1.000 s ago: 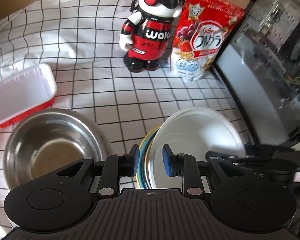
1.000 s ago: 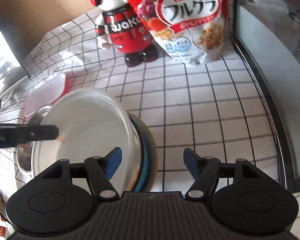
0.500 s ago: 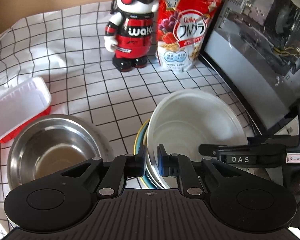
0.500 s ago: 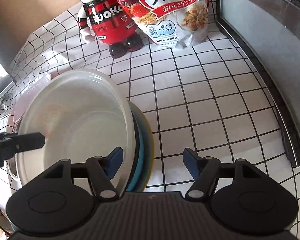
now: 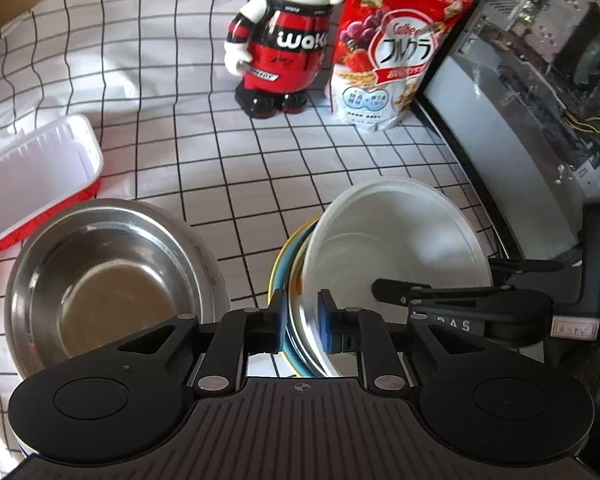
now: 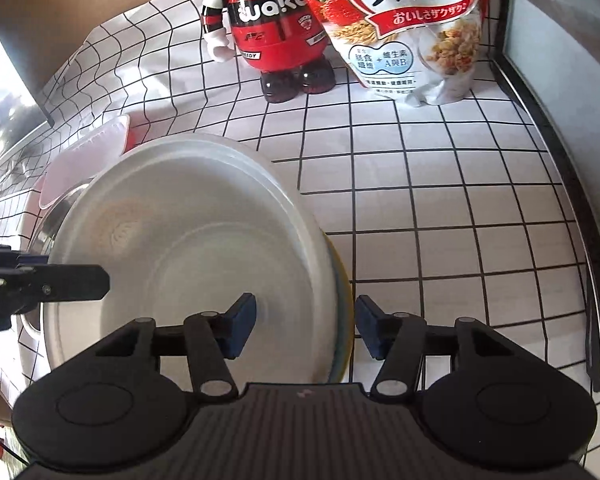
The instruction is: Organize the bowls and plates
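A white bowl sits on top of a stack of plates and bowls with blue and yellow rims. My left gripper is shut on the stack's near rim. My right gripper is open, its fingers astride the stack's right rim, with the white bowl to its left. It also shows in the left wrist view at the bowl's right. A steel bowl stands empty on the checked cloth left of the stack.
A red and white tray lies at the far left. A robot toy and a cereal bag stand at the back. A computer case lines the right side.
My left gripper's jaws closed in on the stack's rim. My right gripper moved closer to the stack's right rim and stayed open.
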Tool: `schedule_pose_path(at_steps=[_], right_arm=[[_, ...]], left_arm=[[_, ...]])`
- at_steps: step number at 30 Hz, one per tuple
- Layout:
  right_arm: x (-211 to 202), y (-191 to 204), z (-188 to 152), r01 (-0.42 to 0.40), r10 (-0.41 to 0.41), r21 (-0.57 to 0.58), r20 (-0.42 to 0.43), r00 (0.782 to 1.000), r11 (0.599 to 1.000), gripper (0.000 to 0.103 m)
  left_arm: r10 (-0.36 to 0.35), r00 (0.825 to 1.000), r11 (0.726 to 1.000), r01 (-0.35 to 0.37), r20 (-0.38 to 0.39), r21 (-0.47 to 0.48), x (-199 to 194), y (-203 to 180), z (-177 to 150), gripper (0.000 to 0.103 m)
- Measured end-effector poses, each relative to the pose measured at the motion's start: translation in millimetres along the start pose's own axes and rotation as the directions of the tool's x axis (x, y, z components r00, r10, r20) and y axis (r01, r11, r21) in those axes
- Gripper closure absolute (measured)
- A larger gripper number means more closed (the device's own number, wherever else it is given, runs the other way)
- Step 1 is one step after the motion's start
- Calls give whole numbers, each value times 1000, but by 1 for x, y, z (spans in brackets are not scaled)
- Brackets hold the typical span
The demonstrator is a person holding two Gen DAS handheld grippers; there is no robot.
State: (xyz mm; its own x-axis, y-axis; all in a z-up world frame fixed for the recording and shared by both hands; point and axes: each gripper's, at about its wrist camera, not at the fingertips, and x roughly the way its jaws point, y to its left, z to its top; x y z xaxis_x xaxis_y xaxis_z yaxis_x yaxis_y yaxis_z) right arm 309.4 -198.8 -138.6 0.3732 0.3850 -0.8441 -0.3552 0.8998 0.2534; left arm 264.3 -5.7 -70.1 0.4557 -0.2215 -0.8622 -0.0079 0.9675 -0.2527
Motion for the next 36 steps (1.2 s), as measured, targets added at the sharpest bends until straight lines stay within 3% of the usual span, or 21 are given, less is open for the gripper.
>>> schedule_pose_path(at_steps=[7,15,19,23,36], right_arm=[[2,-3,2,-19,19,-12,-13,1000,1000,48],[4,-17,-4,-76,80,78,-53,995,994,48],[7,-30,-8,-147,160,153,-76,984,977,55],[13,-41,-10,-212,240,244,-89,967,946,57],[14,-47,-15,-274,297,230,-72,952,934,62]], left_arm=[[27,998,999,-29,-56,-34,15,10,11,61],[37,991,998,-44,-129,-51,33,9,11,63],[24,984,998,-36,-176,-61,44,7,9,67],[20,980,998,-33,-199,-58,48,1,9,63],[51,975,997,-61,-217,-39,50,-6,12,62]])
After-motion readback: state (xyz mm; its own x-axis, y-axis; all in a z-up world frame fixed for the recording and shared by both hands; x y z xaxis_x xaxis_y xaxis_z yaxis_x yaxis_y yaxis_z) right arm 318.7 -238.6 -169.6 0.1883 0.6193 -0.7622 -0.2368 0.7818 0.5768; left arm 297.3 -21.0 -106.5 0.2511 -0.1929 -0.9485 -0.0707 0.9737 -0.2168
